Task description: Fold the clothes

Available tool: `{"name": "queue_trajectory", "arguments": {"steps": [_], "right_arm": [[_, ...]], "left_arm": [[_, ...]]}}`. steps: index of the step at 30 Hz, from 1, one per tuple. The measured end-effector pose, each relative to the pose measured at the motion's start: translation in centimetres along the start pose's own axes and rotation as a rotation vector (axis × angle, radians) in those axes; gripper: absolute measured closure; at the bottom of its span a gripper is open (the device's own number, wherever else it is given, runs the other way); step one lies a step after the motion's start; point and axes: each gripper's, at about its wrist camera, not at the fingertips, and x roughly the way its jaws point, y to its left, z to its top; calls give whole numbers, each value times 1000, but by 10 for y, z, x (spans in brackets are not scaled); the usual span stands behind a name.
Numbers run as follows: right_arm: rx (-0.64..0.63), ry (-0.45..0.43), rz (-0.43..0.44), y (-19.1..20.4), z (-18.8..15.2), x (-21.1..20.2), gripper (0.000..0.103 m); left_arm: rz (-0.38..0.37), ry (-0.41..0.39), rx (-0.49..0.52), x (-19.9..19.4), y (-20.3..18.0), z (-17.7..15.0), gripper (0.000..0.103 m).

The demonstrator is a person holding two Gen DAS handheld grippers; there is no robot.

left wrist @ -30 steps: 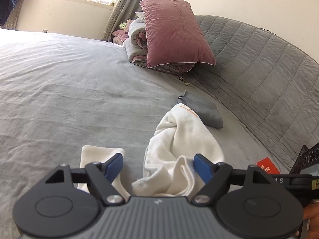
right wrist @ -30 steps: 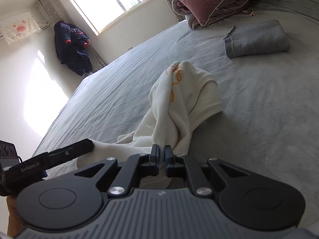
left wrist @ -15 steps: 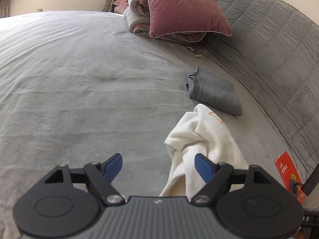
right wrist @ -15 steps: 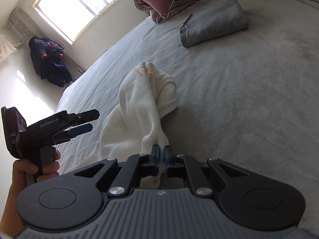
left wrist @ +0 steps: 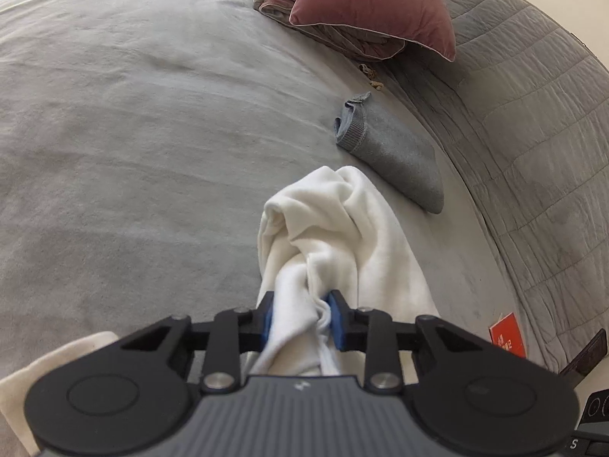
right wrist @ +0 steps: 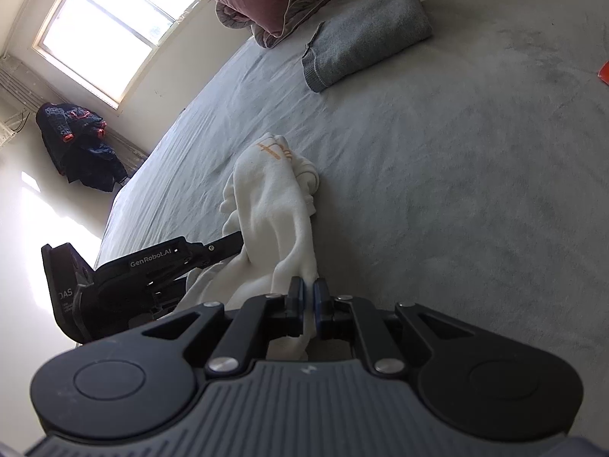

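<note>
A crumpled white garment point(left wrist: 327, 228) with orange print point(right wrist: 272, 148) lies bunched on the grey bed point(left wrist: 133, 133). My left gripper point(left wrist: 300, 321) is shut on a thick bunch of its cloth; it also shows in the right wrist view point(right wrist: 228, 245), at the garment's left side. My right gripper point(right wrist: 309, 297) is shut on a thin edge of the same garment point(right wrist: 274, 205). A folded grey garment point(left wrist: 392, 152) lies beyond, near the headboard, and shows in the right wrist view point(right wrist: 365, 34) too.
A pink pillow point(left wrist: 373, 3) rests on folded bedding at the bed's head. The quilted grey headboard point(left wrist: 533, 122) curves along the right. A red card point(left wrist: 508, 333) lies by it. A dark jacket point(right wrist: 76, 144) hangs under the window point(right wrist: 114, 19).
My left gripper was open; it moved right onto the white garment and closed on a bunch of it. My right gripper stayed shut on the garment's edge and moved a little.
</note>
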Motion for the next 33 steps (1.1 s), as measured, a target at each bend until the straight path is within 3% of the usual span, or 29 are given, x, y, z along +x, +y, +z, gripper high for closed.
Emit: {"name": "queue_trajectory", "arguments": {"steps": [8,18,26,33], "right_arm": [[-83,-44,3,24,-1,0,95],[-127,-78,104,62,-1,2,95],[-183,-53,171,85,-7,12,95],[-213,25,270,91,-19,6,94]], "left_arm": [[111,-142,85,-57,-17,-3,87],[234,-268,226,-141,-15,2,88],[249,-277,258,-187,10,-32,88],[254,-229,270,-206,30,-74,88]]}}
